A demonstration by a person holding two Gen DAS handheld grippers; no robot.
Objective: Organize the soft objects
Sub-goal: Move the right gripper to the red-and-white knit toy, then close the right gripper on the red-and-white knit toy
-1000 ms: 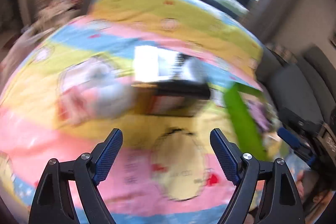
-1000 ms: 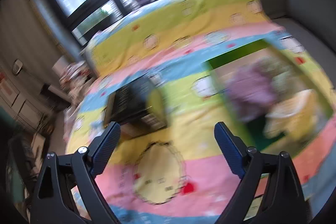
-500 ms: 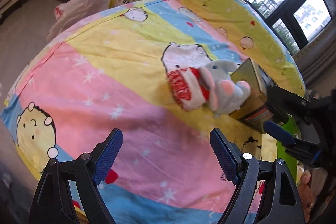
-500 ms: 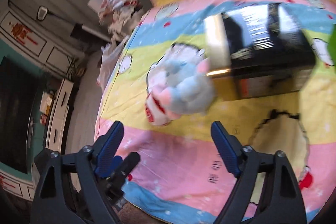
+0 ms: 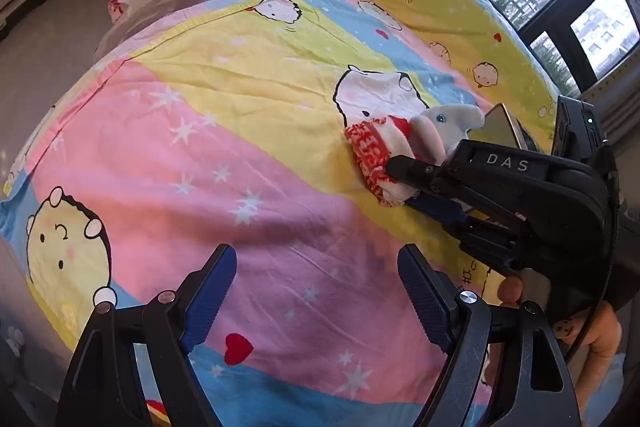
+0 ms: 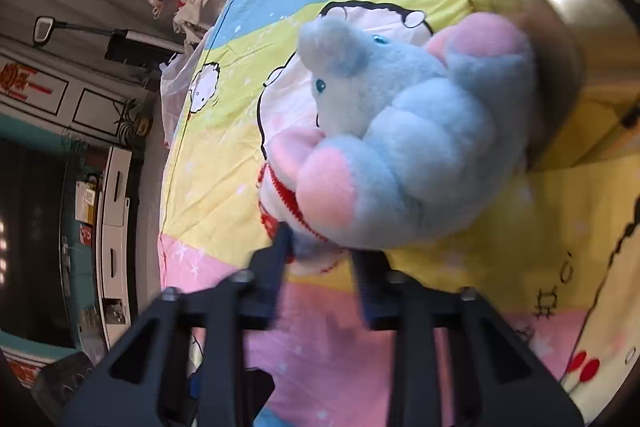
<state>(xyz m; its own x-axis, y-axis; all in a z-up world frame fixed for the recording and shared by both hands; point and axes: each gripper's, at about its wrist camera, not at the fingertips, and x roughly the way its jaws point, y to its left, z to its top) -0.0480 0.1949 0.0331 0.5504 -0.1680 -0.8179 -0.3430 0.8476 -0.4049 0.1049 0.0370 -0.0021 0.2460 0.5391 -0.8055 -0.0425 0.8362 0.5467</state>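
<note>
Two grippers are in play, and I run them against one target pile. My right gripper (image 6: 320, 251) is the nearer one: its tips reach the red-and-white knitted sock (image 5: 374, 157), which lies directly ahead of it, pressed under the near side of the blue plush elephant (image 6: 400, 131). From the right wrist view the jaws stand narrowed around the sock's lower edge; motion blur there prevents me from confirming a firm pinch, so I cannot tell whether they have bitten or only bracket the fabric. From the left wrist view one black finger (image 5: 412, 169) lies across the sock.

My left gripper (image 5: 316, 291) has its jaws spread wide and holds nothing. The pile lies ahead of it and to its right, well apart, with bare cartoon-print bedsheet (image 5: 200, 155) between.

I judge the sock's long axis to run across the right gripper's line of approach, roughly in line with the jaw gap, which suits a pinch on its edge.

Hidden or unclear:
- The elephant covers most of the sock in the right wrist view.
- A glossy box (image 6: 540, 27) sits just beyond the elephant, touching it; its far end is cut off.
- The right gripper body blocks the box's lower part in the left wrist view.
</note>
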